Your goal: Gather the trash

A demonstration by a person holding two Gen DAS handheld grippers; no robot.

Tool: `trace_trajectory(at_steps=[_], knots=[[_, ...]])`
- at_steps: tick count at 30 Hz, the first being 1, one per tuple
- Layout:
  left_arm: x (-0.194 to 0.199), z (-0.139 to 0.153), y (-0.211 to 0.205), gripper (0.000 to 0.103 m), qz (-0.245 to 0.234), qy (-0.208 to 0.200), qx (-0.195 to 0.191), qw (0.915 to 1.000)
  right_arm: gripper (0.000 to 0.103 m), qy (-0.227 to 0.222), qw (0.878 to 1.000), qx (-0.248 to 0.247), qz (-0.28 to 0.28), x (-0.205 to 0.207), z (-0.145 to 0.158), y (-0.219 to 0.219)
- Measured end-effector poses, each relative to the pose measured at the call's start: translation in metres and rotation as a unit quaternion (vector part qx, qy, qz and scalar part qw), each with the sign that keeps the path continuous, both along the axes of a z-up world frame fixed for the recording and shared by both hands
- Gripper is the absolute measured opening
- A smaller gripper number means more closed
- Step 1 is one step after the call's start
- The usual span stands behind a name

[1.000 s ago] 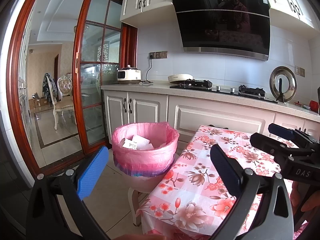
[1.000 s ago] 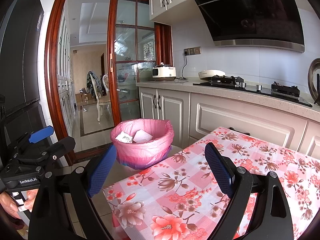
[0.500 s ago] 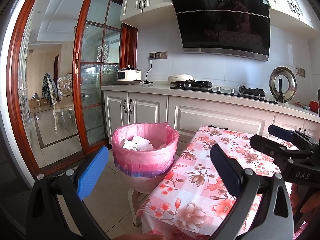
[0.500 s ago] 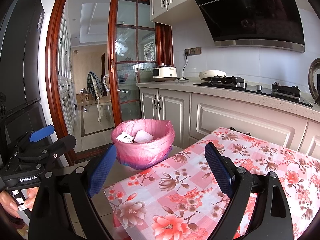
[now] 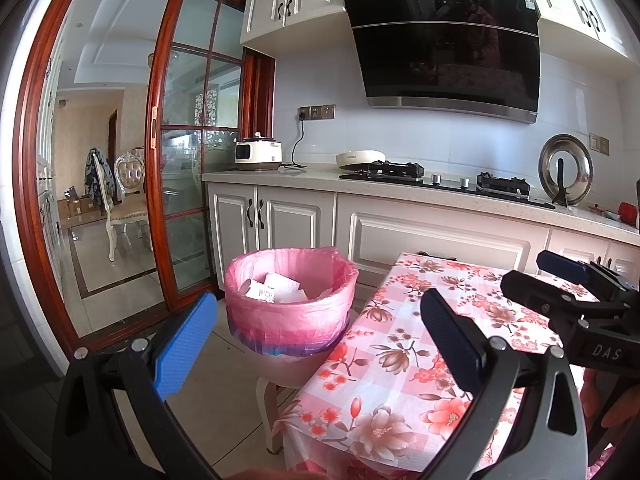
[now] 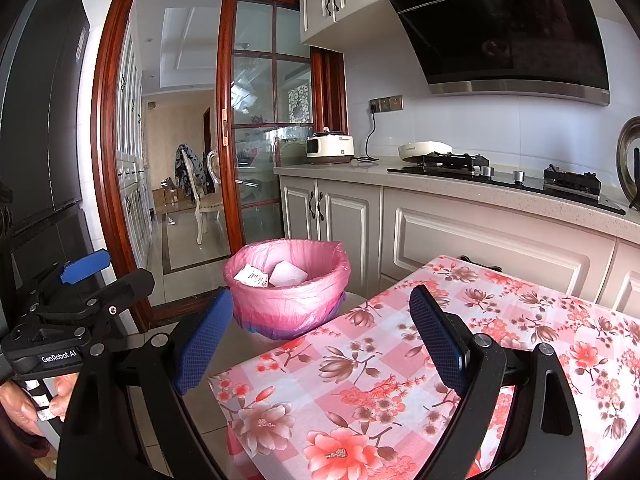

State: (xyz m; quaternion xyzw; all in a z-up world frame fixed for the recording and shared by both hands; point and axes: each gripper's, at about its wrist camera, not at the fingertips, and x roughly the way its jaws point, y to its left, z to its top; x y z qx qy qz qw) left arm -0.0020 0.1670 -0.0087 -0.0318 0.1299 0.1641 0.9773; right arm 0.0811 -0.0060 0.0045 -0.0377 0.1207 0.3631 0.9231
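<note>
A bin lined with a pink bag (image 5: 291, 312) (image 6: 287, 296) stands on a white stool left of the table. White paper and foam scraps (image 5: 276, 290) (image 6: 272, 276) lie inside it. My left gripper (image 5: 320, 340) hovers open in front of the bin and the table's left edge, holding nothing. Over the table's near corner my right gripper (image 6: 320, 328) is open and empty too. Each gripper shows in the other's view, the right one (image 5: 580, 300) at the right edge, the left one (image 6: 80, 292) at the left edge. No loose trash shows on the floral tablecloth (image 5: 420, 344) (image 6: 400, 380).
White kitchen cabinets with a counter (image 5: 360, 184) run behind the table, carrying a rice cooker (image 5: 258, 154), a gas hob (image 5: 440, 176) and a pot lid (image 5: 565, 170). A glass sliding door in a red wooden frame (image 5: 180, 168) is at the left. Tiled floor lies around the stool.
</note>
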Motion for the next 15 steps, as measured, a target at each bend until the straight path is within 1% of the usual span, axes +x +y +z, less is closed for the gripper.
trace_trajectory(at_steps=[3, 6, 11, 15], knots=[[-0.0002, 0.0005, 0.0022, 0.098, 0.001, -0.001, -0.008, 1.0000, 0.085, 0.000, 1.000, 0.000, 0.000, -0.0004, 0.0001, -0.0001], [0.0003, 0.0001, 0.0029, 0.098, 0.003, -0.002, 0.000, 1.0000, 0.085, 0.000, 1.000, 0.001, 0.000, 0.0000, 0.0003, -0.0001], [-0.0009, 0.0011, 0.0058, 0.098, 0.000, -0.005, -0.010, 0.9999, 0.085, 0.000, 1.000, 0.000, 0.001, -0.0008, -0.0002, 0.0001], [-0.0009, 0.0010, 0.0054, 0.098, 0.002, -0.003, -0.005, 1.0000, 0.085, 0.000, 1.000, -0.001, 0.002, -0.0010, -0.0003, -0.0005]])
